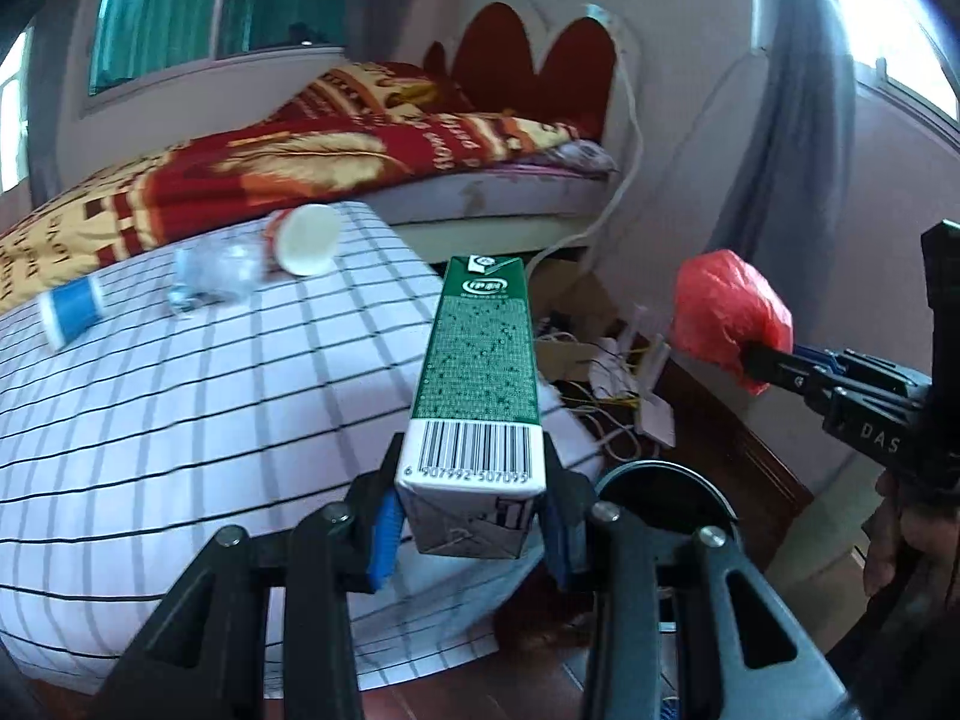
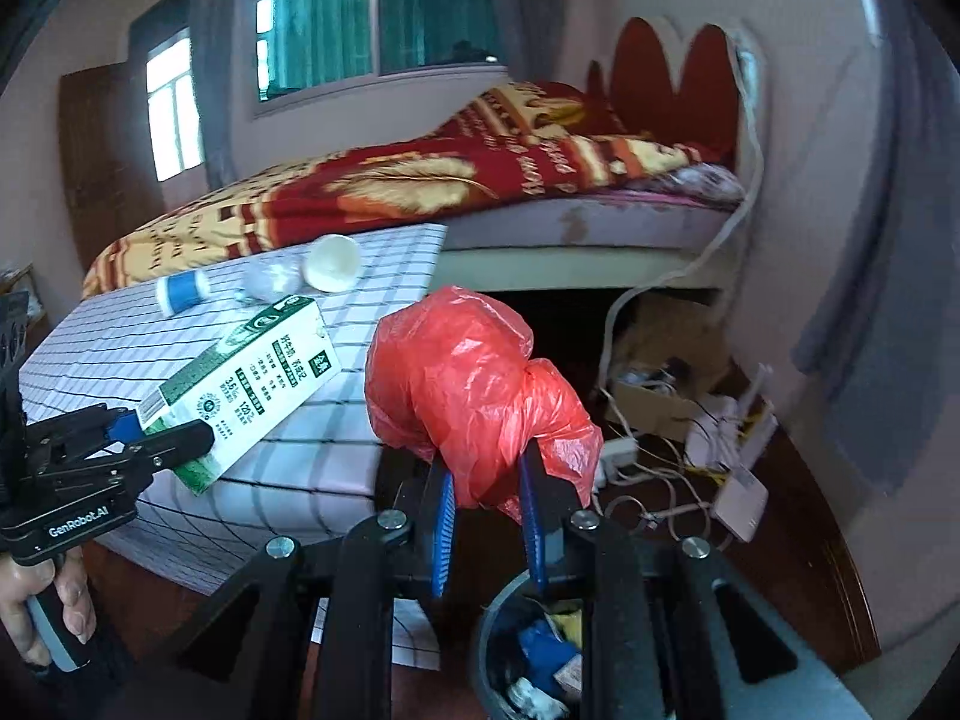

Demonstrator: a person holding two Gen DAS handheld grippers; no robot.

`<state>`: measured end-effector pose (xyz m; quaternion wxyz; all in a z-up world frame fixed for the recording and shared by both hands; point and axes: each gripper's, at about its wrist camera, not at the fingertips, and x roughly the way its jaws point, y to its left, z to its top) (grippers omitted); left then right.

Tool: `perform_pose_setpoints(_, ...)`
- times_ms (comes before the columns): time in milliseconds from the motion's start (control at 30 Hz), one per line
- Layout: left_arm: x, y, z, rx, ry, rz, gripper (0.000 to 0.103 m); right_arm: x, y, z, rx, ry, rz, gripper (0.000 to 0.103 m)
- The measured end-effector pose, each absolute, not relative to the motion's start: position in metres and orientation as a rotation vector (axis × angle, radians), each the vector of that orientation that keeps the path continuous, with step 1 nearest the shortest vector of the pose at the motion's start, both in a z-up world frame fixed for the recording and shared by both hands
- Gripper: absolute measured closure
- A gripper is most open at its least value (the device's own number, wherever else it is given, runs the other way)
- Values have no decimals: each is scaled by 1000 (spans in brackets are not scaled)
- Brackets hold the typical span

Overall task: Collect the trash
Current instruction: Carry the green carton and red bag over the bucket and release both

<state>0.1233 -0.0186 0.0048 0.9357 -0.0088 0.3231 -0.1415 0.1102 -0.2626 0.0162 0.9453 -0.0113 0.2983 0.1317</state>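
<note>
The left gripper (image 1: 474, 516) is clenched on the base end of a green-and-white milk carton (image 1: 480, 372), which juts forward, clear of the checked worktop (image 1: 180, 420). The right gripper (image 2: 486, 516) is clamped on a crumpled red plastic bag (image 2: 474, 396), held above the dark trash bin (image 2: 498, 630) on the floor beside the worktop. The bin already holds scraps.

To release well: centre each load over the bin mouth before parting the fingers, and lower the bag close to the rim, since light film will likely drift. Tip the carton nose-down so that it drops lengthwise.

Remaining on the worktop: a blue-and-white cup (image 1: 69, 312), a crumpled clear wrapper (image 1: 216, 276) and a white cup (image 1: 306, 240) on its side.
</note>
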Motion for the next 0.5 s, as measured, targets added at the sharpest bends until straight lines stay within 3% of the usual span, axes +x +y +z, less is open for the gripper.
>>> perform_pose_setpoints(500, 118, -101, -18, 47, 722, -449, 63, 87, -335, -25, 39, 678, 120, 82)
